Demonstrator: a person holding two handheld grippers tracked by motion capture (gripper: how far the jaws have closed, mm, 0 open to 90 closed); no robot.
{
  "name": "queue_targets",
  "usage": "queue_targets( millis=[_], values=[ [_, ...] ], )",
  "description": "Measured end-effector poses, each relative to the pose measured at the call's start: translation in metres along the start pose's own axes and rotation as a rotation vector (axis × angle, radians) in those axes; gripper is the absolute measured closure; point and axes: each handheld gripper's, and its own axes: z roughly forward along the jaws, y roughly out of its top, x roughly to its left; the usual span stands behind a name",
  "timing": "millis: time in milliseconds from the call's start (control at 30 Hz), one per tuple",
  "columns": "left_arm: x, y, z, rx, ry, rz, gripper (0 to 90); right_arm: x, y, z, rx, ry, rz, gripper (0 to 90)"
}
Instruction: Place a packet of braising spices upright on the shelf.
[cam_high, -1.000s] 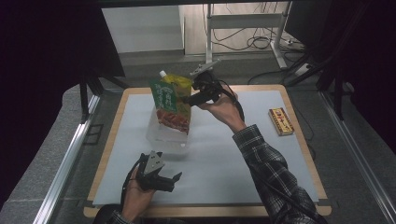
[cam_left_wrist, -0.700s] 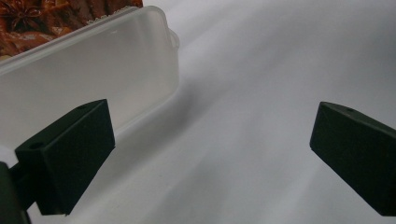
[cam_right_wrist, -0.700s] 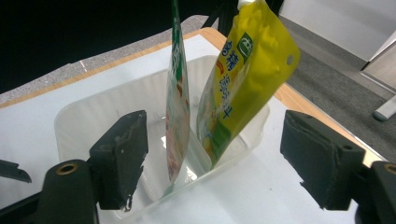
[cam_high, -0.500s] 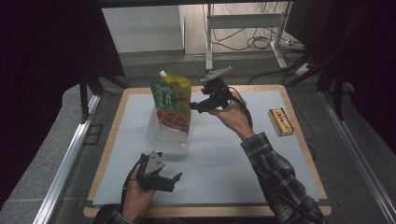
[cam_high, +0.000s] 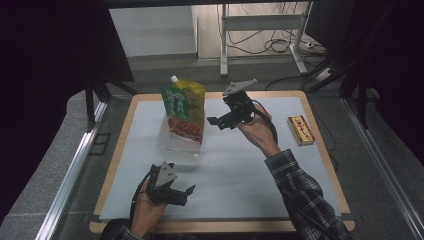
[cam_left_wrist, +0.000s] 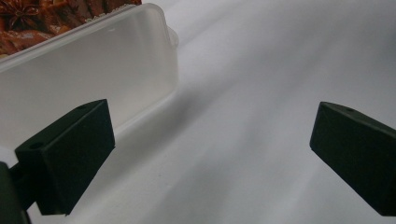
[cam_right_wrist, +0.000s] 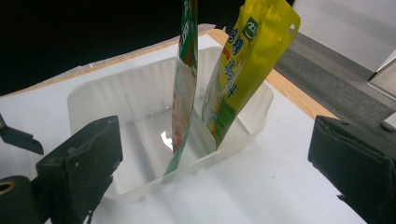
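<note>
A clear plastic tub (cam_high: 176, 145) stands on the white mat, left of middle. A green pouch (cam_high: 179, 111) and a yellow pouch (cam_high: 194, 90) stand upright in it, side by side. My right gripper (cam_high: 218, 121) hovers just right of the pouches, apart from them; its jaws have just been opening and nothing is between them. In the right gripper view the tub (cam_right_wrist: 116, 100), green pouch (cam_right_wrist: 187, 88) and yellow pouch (cam_right_wrist: 245, 65) lie ahead of the open gripper (cam_right_wrist: 210, 172). My left gripper (cam_high: 186, 194) rests open near the front edge, the tub's wall (cam_left_wrist: 93, 70) ahead to its left.
A small red and yellow box (cam_high: 301, 130) lies at the mat's right edge. The wooden table rim (cam_high: 120, 130) frames the mat. Dark frame posts (cam_high: 90, 102) stand at the back left. Bare white mat (cam_high: 250, 175) stretches between the two hands.
My right gripper has drawn away from the top of the yellow pouch, moving right and a little down, with its jaws wider apart. The left hand has stayed put.
</note>
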Motion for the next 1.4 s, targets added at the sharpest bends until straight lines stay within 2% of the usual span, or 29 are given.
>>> queue_targets(
  millis=[300,567,767,1000,1100,1400],
  values=[
    [0.0,0.0,0.0,0.003,0.002,0.002,0.0,-0.005,-0.016,-0.007,0.012,-0.003,-0.015,1.4],
    [0.0,0.0,0.0,0.004,0.005,0.0,0.0,-0.009,-0.031,-0.014,0.017,0.018,0.007,0.0],
    [0.001,-0.001,0.0,0.001,0.007,-0.007,0.0,-0.005,-0.042,-0.021,0.002,0.02,0.025,0.1],
    [0.0,-0.001,0.0,0.001,0.008,-0.006,0.0,-0.005,-0.058,-0.028,-0.006,-0.027,0.044,1.0],
    [0.0,-0.001,0.001,0.003,0.007,-0.007,0.0,-0.009,-0.067,-0.031,-0.012,-0.027,0.078,1.0],
    [0.0,-0.001,0.001,0.009,0.009,-0.007,0.0,-0.016,-0.09,-0.034,-0.036,-0.056,0.116,0.7]
  ],
)
